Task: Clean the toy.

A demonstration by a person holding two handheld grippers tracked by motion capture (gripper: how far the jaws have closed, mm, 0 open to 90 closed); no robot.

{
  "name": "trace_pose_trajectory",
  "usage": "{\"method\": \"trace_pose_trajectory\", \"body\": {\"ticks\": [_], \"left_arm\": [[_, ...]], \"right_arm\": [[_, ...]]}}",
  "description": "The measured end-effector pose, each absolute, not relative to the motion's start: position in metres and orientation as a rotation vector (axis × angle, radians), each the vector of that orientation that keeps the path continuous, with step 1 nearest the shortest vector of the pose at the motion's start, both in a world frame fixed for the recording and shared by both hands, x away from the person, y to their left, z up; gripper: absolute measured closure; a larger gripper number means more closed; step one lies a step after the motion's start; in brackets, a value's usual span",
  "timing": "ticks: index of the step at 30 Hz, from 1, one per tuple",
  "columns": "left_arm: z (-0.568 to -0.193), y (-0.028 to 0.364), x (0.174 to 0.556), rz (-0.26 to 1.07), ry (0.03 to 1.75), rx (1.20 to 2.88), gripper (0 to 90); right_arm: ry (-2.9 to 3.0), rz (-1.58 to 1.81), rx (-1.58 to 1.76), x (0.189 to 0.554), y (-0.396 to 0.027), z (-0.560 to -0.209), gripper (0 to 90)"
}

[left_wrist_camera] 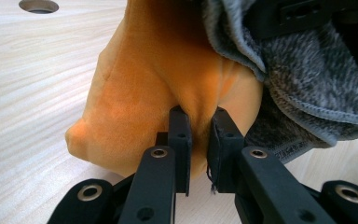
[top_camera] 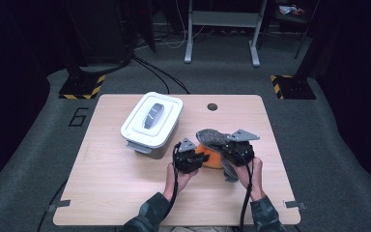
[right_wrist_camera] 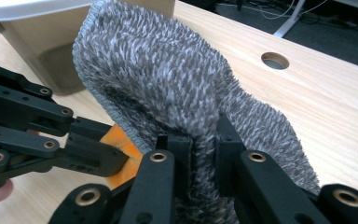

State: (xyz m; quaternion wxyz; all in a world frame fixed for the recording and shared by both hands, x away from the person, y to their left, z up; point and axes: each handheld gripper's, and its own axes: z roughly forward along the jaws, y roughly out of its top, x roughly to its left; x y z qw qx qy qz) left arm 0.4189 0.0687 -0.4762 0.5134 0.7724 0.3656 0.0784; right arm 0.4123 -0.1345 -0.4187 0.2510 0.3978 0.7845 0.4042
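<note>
My left gripper (left_wrist_camera: 199, 135) is pinched tight on the orange cloth (left_wrist_camera: 158, 79), my right gripper (right_wrist_camera: 204, 140) clamped on the fuzzy grey cloth (right_wrist_camera: 177, 79) draped over it, both near the table's (top_camera: 125, 193) middle, beside the lidded white container (top_camera: 152, 121).

Left gripper (left_wrist_camera: 199, 140) is pinching a fold of orange cloth (left_wrist_camera: 154, 84), jaws nearly together. Grey fuzzy cloth (left_wrist_camera: 307, 79) is draping over its right side. Both are resting on the wooden table (left_wrist_camera: 32, 93).
</note>
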Motion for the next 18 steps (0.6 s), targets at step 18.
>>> {"method": "trace_pose_trajectory", "body": {"ticks": [18], "left_arm": [[-0.482,0.075,0.423,0.172,0.900,1.845,80.9]], "right_arm": [[2.120,1.078,1.116,0.418,-0.142,-0.422,81.1]]}}
